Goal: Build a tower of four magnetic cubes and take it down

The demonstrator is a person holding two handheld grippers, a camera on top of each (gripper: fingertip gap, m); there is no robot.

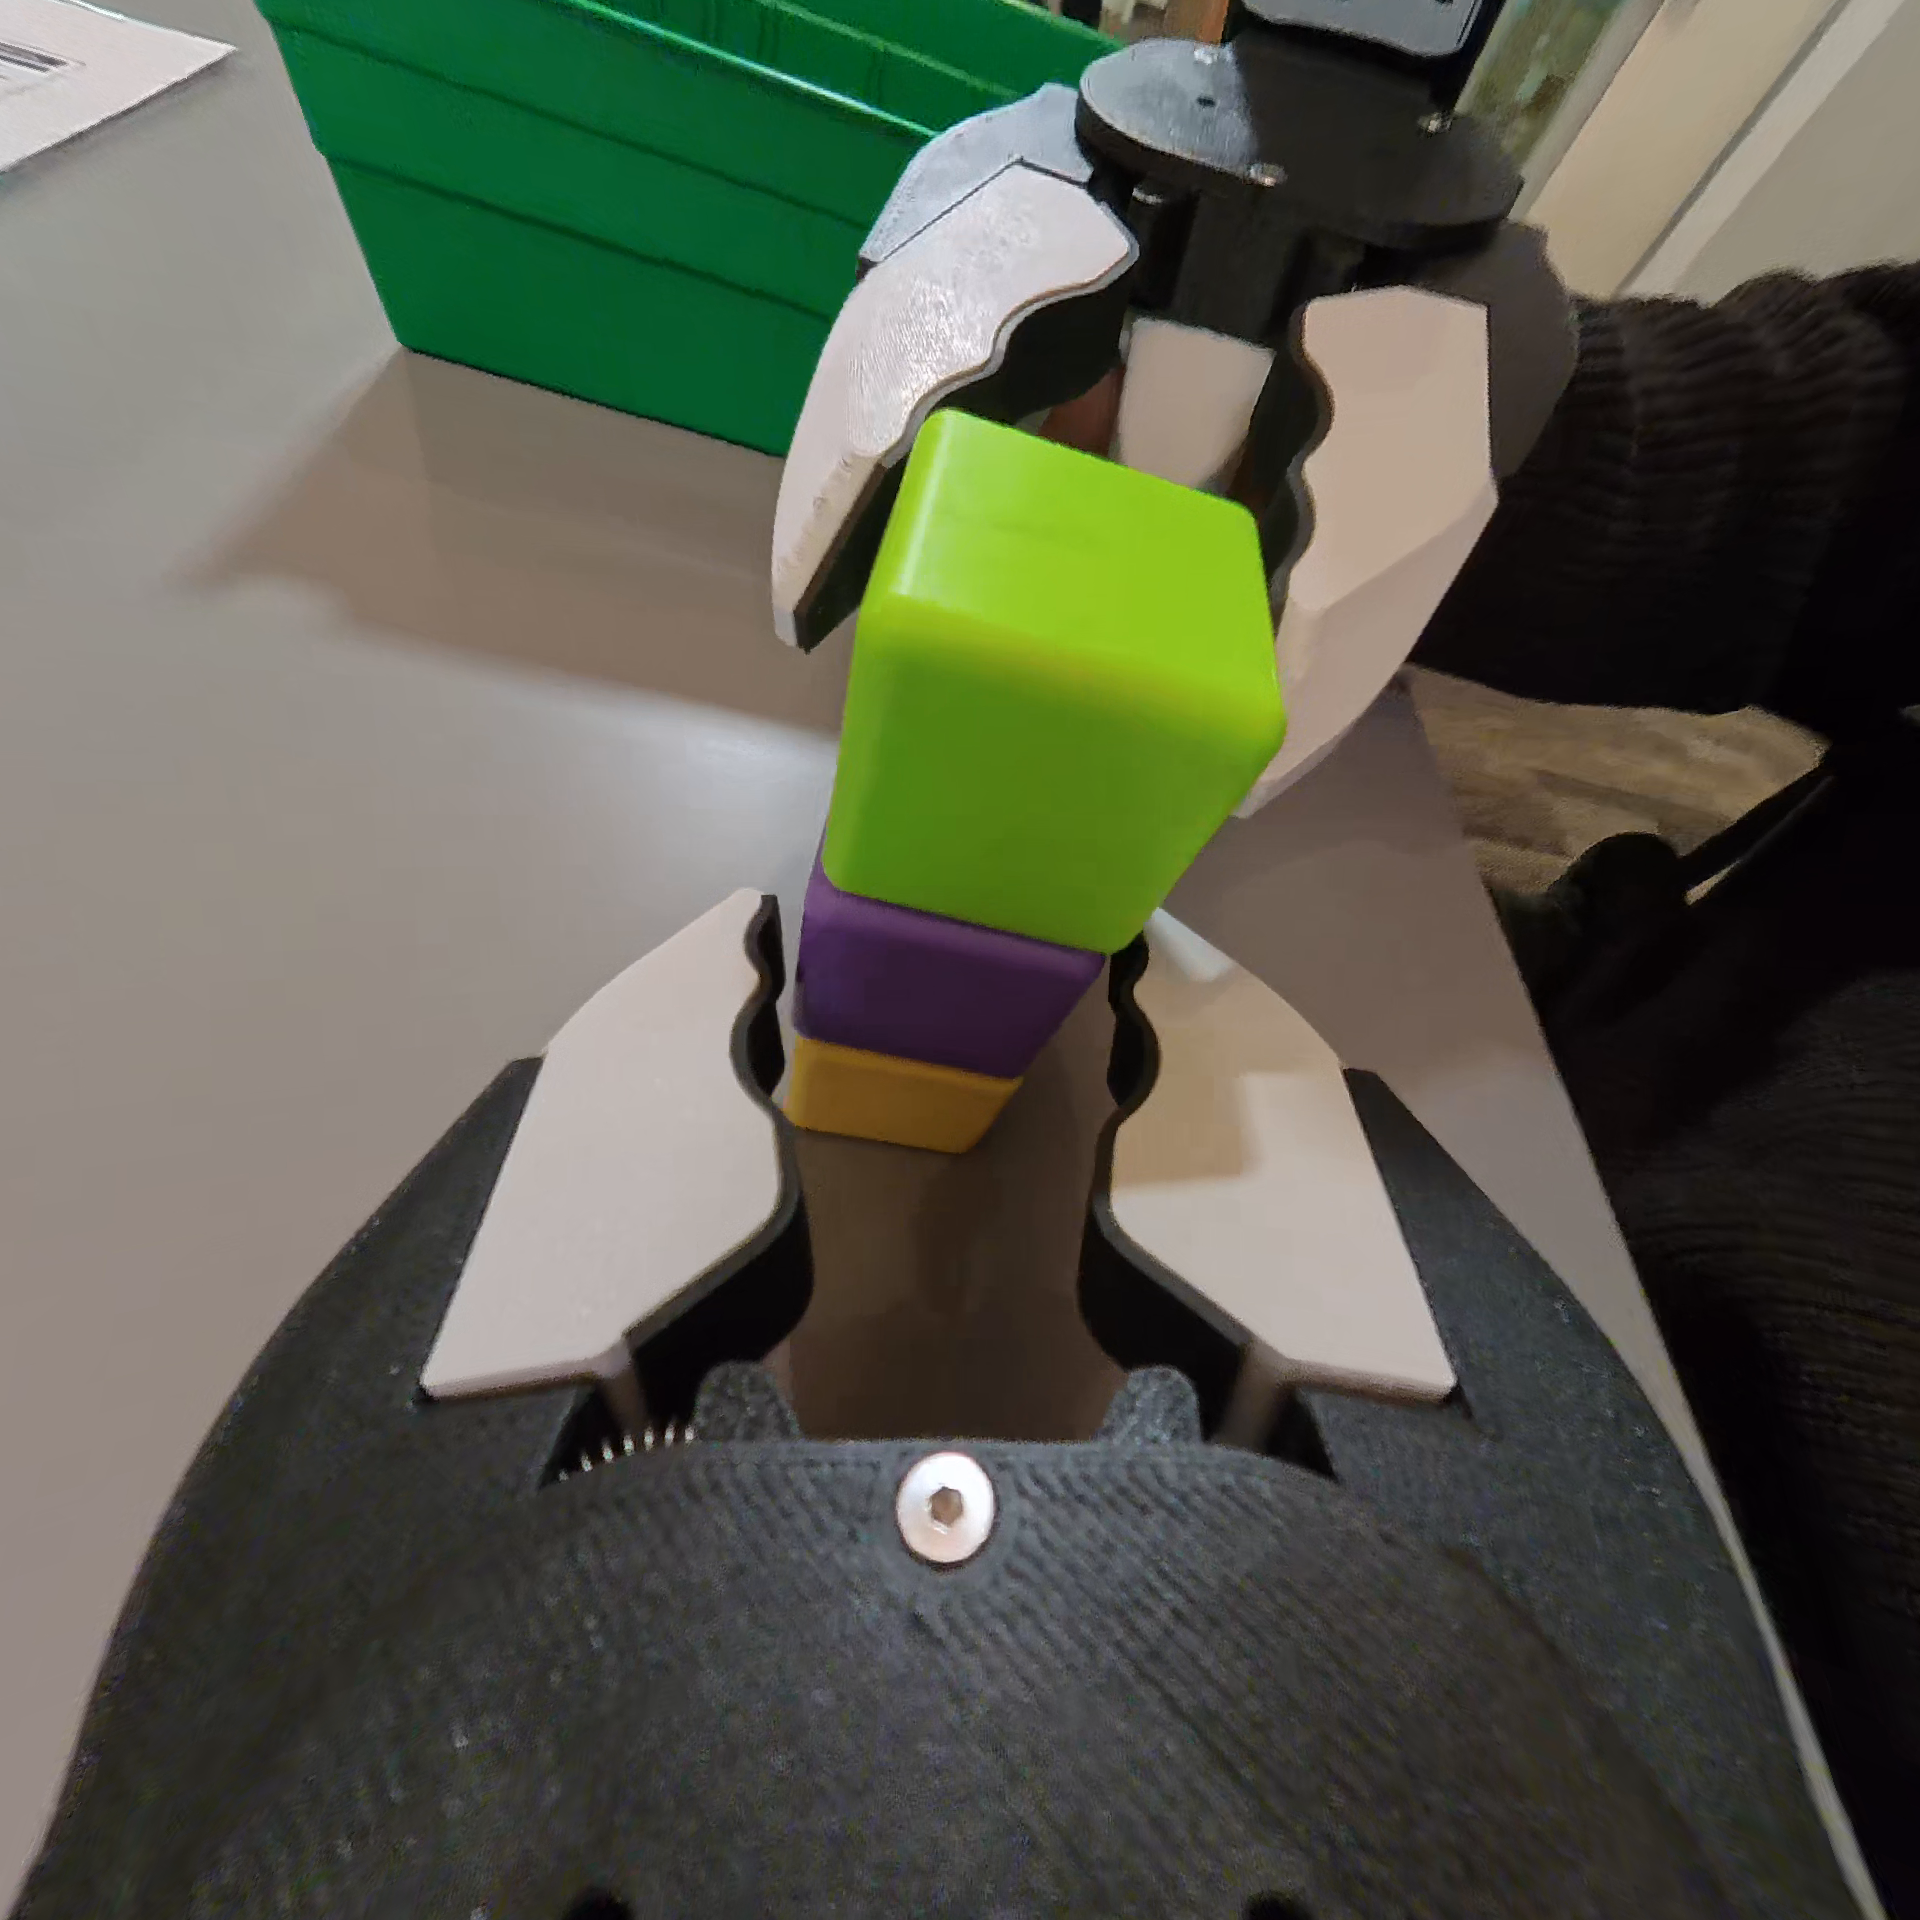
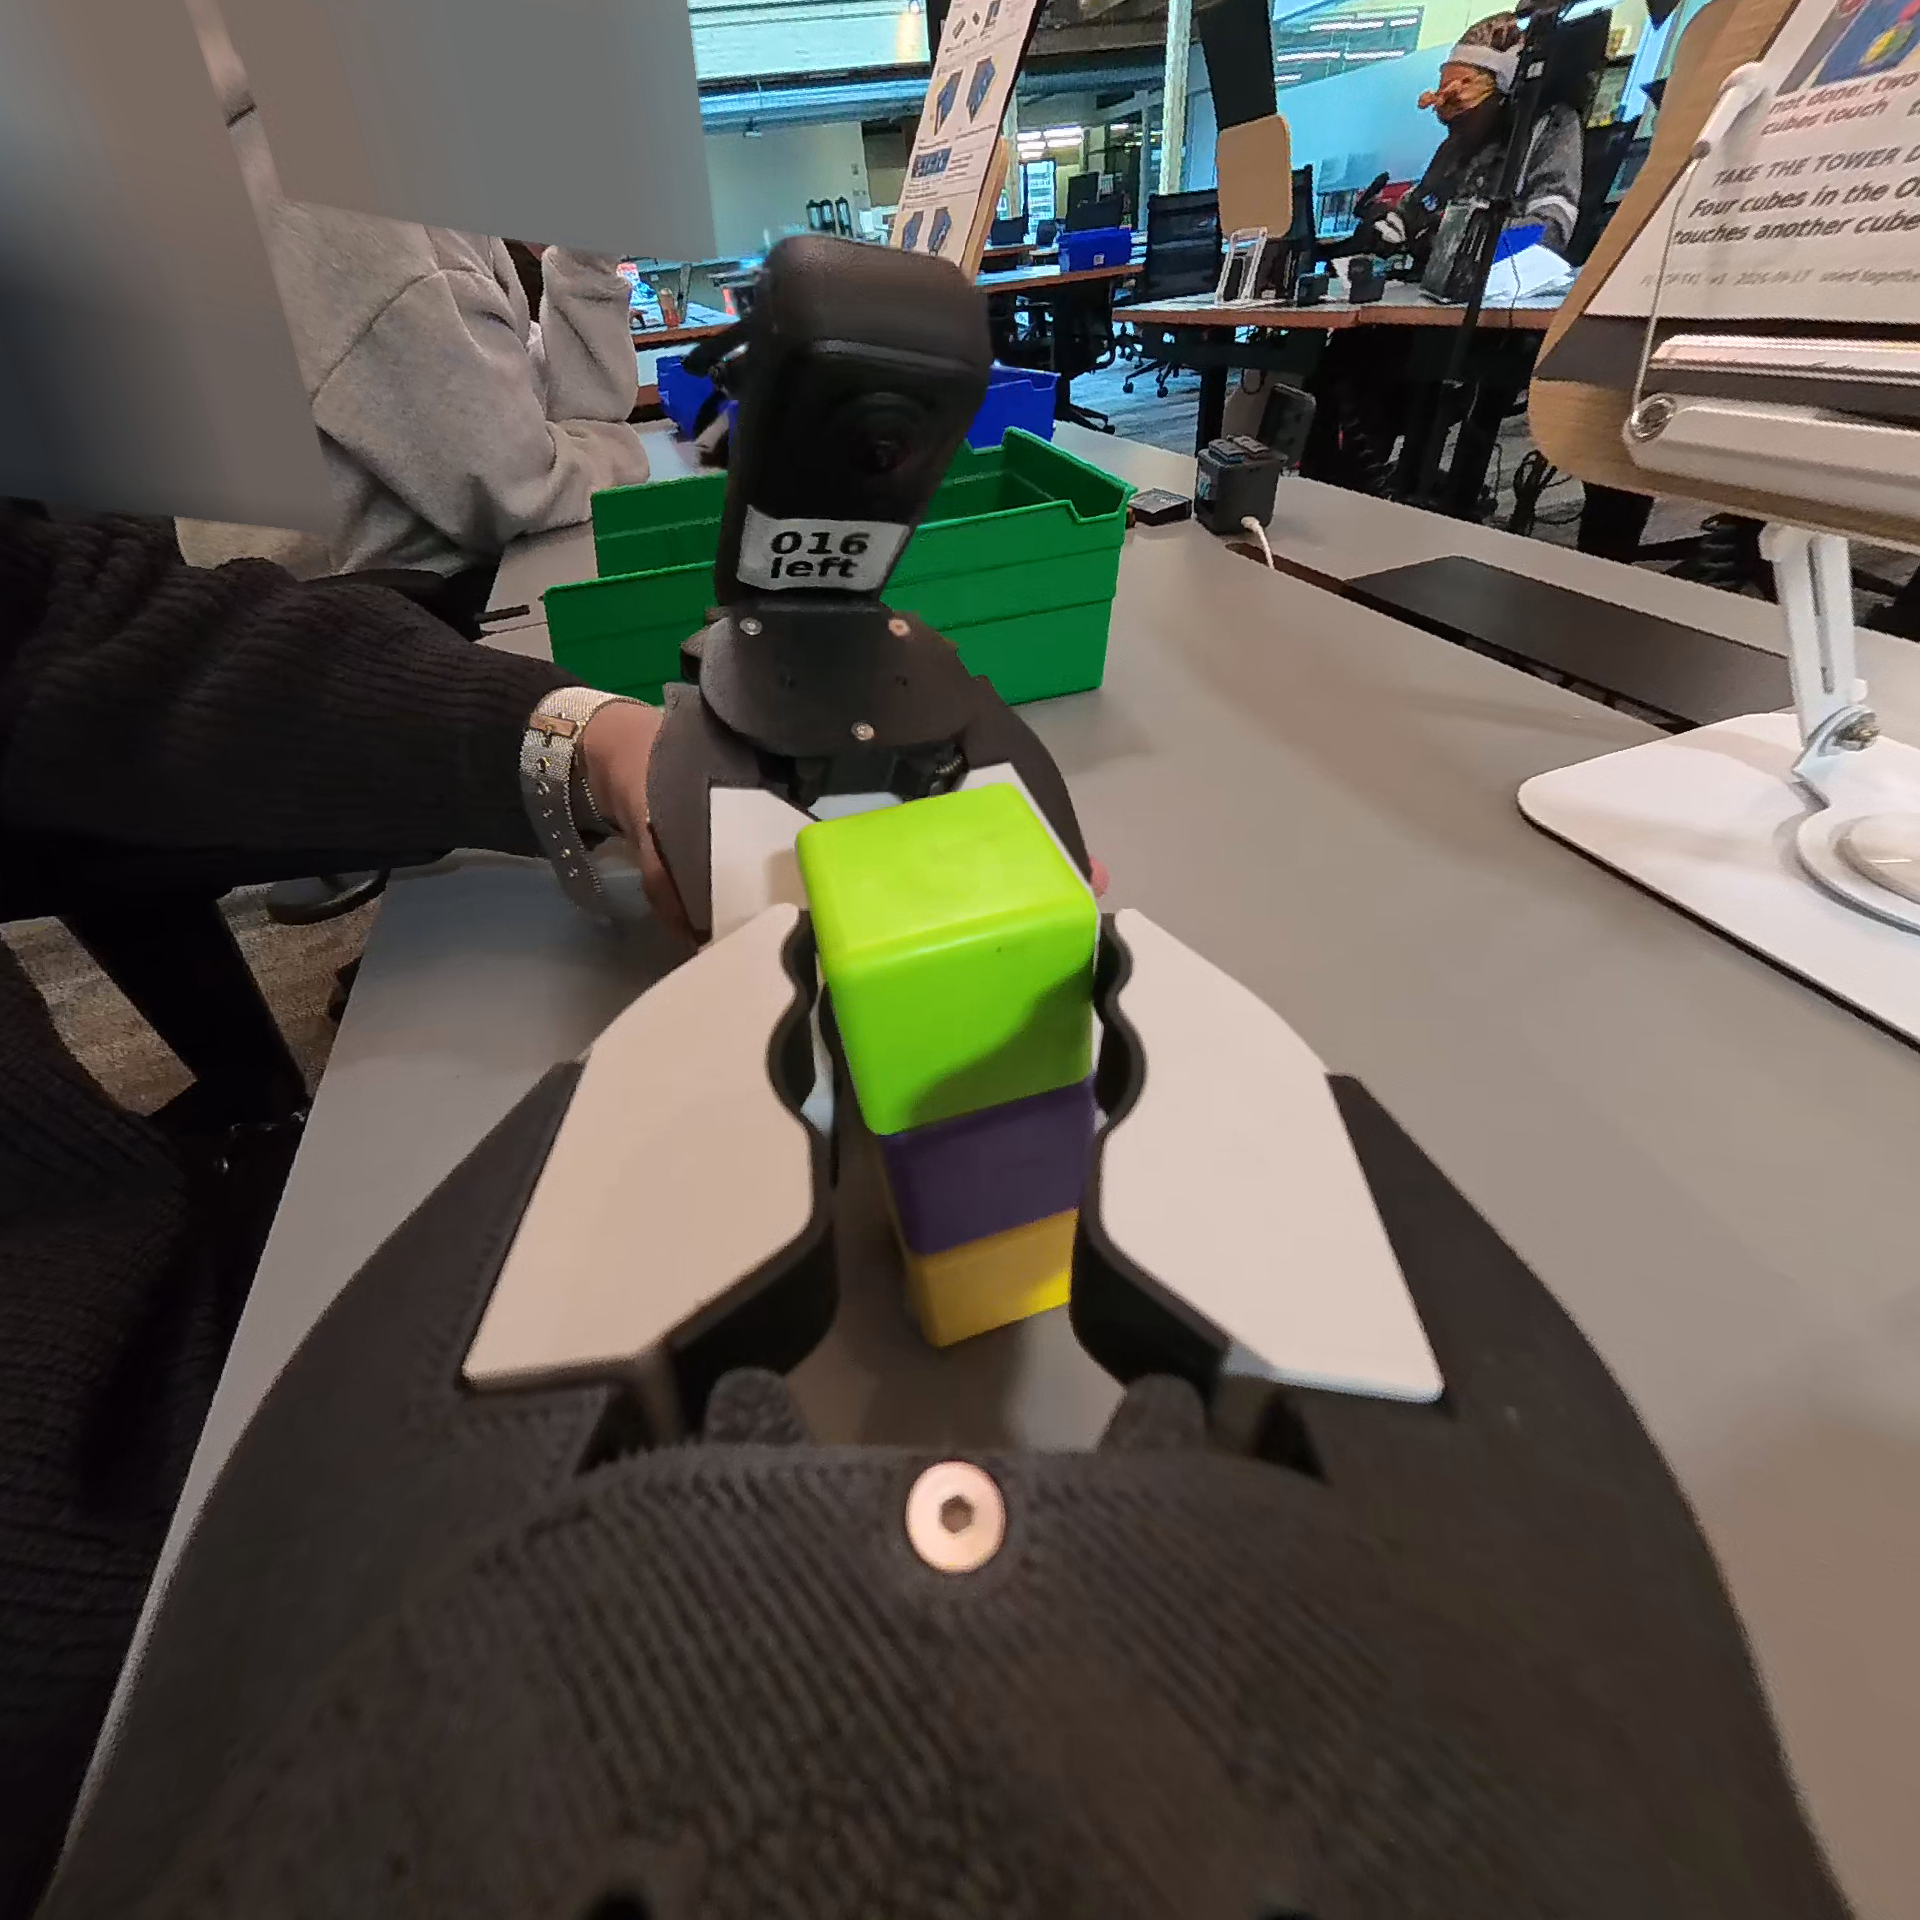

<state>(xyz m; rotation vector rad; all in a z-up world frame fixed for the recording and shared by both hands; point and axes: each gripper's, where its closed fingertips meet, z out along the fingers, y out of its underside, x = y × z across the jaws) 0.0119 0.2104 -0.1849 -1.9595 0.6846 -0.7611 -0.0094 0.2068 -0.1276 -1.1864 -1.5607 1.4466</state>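
A tower of three cubes stands on the grey table (image 2: 1351, 935): a yellow cube (image 2: 987, 1283) at the bottom, a purple cube (image 2: 987, 1174) in the middle and a lime green cube (image 2: 951, 956) on top. My right gripper (image 2: 951, 925) is shut on the green cube, with one finger against each side. In the left wrist view it (image 1: 1039, 707) reaches in from the far side onto the green cube (image 1: 1049, 707). My left gripper (image 1: 948, 951) is closed around the purple cube (image 1: 935, 987), above the yellow cube (image 1: 894, 1107). Its fingers (image 2: 748, 862) show behind the tower.
Green bins (image 2: 1018, 582) stand just behind the tower and also show in the left wrist view (image 1: 582, 208). A white stand base (image 2: 1683, 831) with a sign board is at the right. A black-sleeved arm (image 2: 260, 707) holds the left gripper. A paper sheet (image 1: 83, 73) lies far left. The tips of one gripper are about 5 cm away from the tips of the other.
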